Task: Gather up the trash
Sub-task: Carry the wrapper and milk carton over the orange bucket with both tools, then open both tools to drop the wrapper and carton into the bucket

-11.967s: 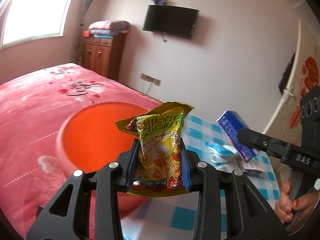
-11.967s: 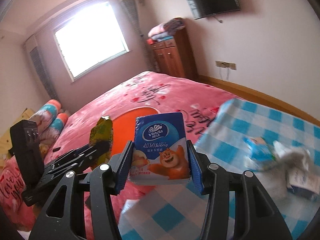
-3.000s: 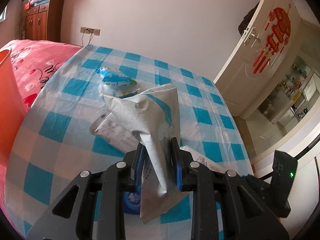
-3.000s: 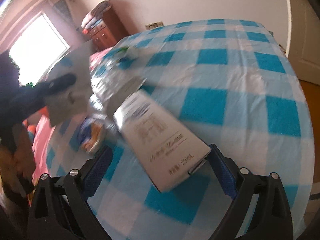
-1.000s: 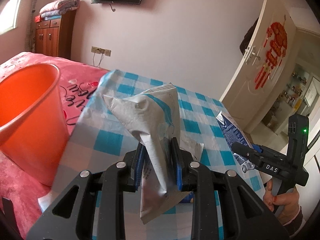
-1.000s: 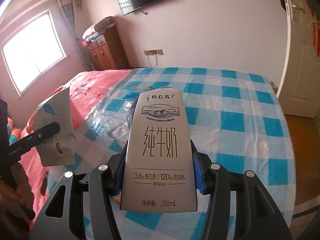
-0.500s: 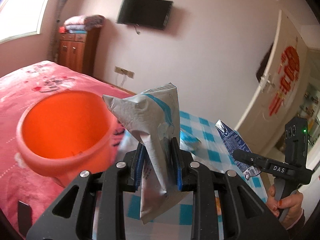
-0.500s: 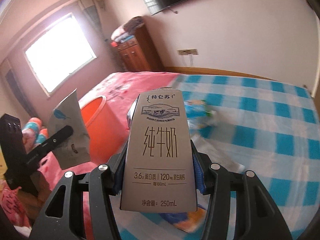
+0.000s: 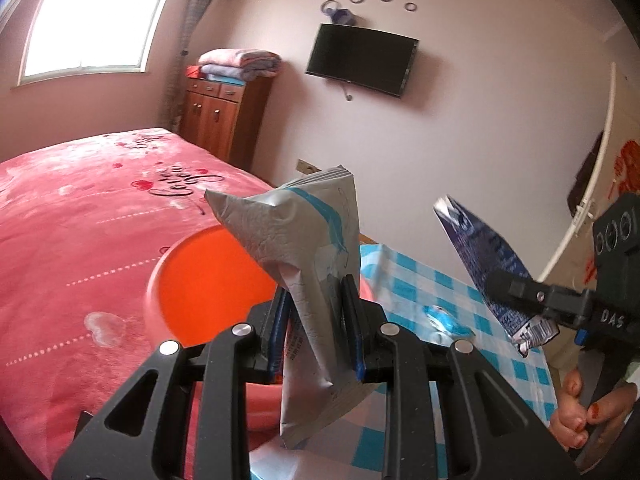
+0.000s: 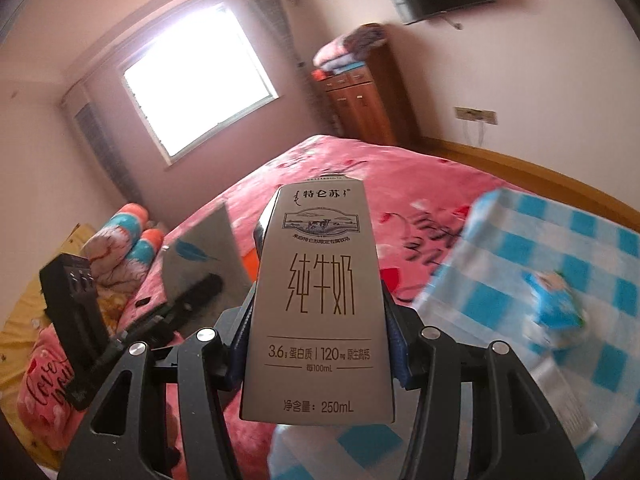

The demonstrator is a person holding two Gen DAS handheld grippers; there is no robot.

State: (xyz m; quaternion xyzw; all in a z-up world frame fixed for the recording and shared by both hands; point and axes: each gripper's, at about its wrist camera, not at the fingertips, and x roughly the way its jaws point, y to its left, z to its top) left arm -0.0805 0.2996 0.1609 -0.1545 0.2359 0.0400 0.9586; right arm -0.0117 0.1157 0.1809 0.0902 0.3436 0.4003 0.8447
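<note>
1. Left gripper (image 9: 316, 328): black two-finger tool with blue pads, lower centre of the left wrist view, clamped tight on a crumpled silver-grey foil pouch with a blue stripe (image 9: 308, 256). The pouch stands upright between the pads, its upper part in front of the bucket opening.
2. Orange round plastic bucket (image 9: 200, 280): centre left of the left wrist view, behind the pouch, standing against the pink bedspread (image 9: 80, 216).
3. Right gripper (image 10: 318, 344): lower centre of the right wrist view, closed on a tall grey milk carton with dark printed lettering (image 10: 318, 300), held upright by its two sides.
4. Right hand (image 9: 580, 412): lower right edge of the left wrist view, wrapped round the right gripper's handle.
5. Blue-and-white checked tablecloth (image 10: 580, 248): right side of the right wrist view, bearing a small crumpled blue wrapper (image 10: 556, 304), blurred.
</note>
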